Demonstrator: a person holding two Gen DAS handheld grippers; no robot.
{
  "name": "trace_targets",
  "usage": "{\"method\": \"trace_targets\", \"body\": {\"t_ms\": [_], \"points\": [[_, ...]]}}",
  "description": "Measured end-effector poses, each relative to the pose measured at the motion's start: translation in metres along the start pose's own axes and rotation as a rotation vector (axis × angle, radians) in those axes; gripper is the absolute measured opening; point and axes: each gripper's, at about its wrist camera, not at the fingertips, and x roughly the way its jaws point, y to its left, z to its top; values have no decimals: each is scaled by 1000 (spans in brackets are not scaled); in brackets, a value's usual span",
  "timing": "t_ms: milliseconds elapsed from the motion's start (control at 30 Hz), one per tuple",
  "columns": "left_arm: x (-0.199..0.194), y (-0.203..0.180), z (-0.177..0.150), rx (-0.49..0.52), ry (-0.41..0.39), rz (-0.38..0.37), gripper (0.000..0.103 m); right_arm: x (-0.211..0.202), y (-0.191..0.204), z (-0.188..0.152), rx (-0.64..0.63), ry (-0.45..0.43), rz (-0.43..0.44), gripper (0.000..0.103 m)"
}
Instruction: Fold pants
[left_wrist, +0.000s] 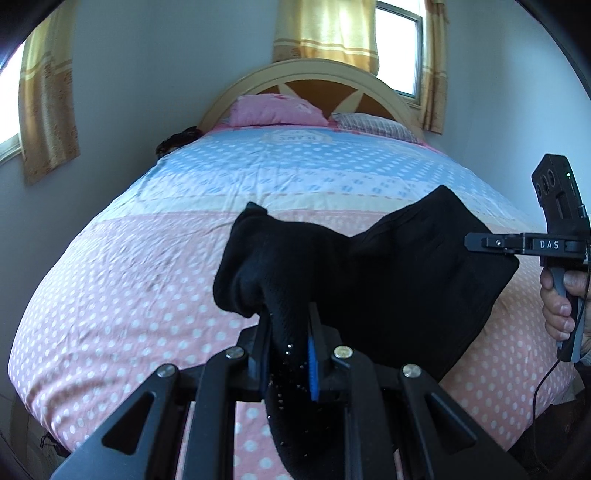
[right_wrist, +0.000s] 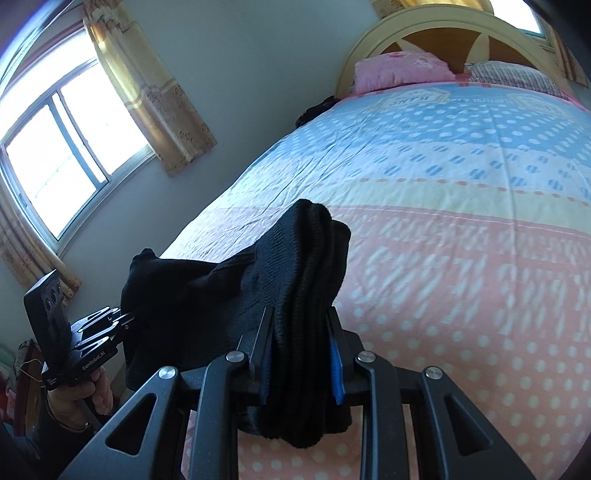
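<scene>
Bed (left_wrist: 147, 280) below; L gripper (left_wrist: 290, 332) & R gripper (right_wrist: 300, 343) pinch black pants (left_wrist: 388, 280).

Daylit by blown-out windows (right_wrist: 70, 155); edges warped — bedspread (right_wrist: 461, 277) motion-blurred.

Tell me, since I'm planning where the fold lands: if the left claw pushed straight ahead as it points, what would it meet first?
Beyond the black pants it already grips, the left claw would likely meet the pink dotted bedspread first; depth is unclear.
</scene>
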Motion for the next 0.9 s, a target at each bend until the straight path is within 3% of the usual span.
{"method": "trace_targets", "body": {"t_ms": [400,900], "points": [[14,25,-15,-58,28,12,16,32,11,5,4,35,5,26],[34,37,-32,-83,62,7,17,57,-12,-3,65,78,0,26]]}}
